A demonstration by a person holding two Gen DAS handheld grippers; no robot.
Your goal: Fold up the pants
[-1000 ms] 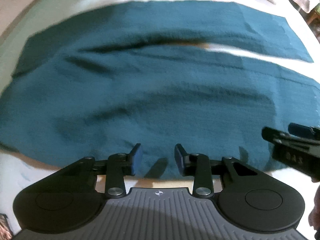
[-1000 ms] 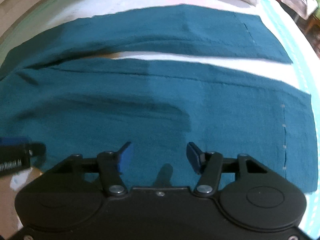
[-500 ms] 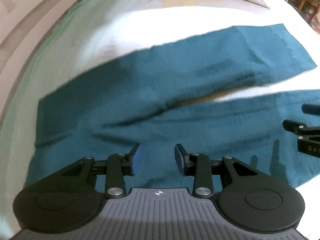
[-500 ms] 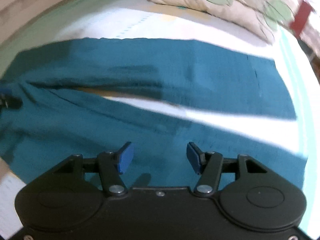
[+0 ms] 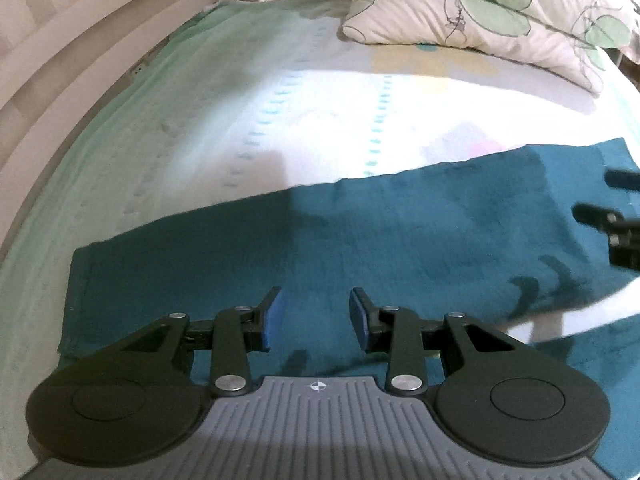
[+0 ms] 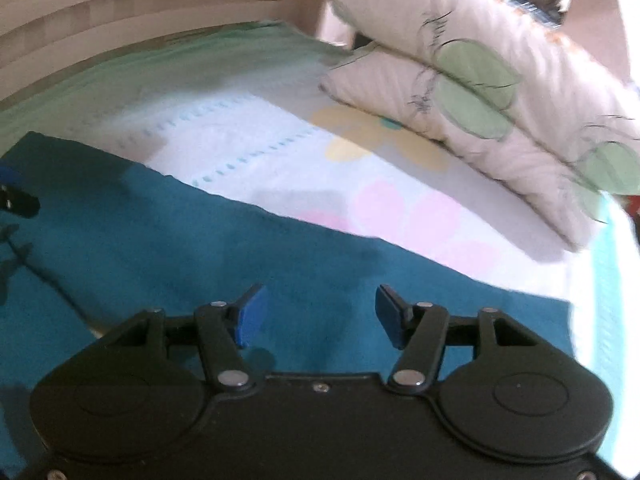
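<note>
Teal pants lie flat on the bed sheet; they also show in the right wrist view. My left gripper is open and empty, above the far leg near the waist end. My right gripper is open and empty, above the same leg toward its cuff end. The right gripper's tips show at the right edge of the left wrist view. The left gripper's tip shows at the left edge of the right wrist view. The near leg is mostly hidden below both grippers.
A light bed sheet with a pastel flower print lies beyond the pants. Leaf-print pillows lie at the back right and show in the right wrist view. A pale slatted bed frame runs along the left.
Both grippers have moved forward across the pants, from the near leg's edge to over the far leg. The views now tilt up toward the pillows. Both stay open.
</note>
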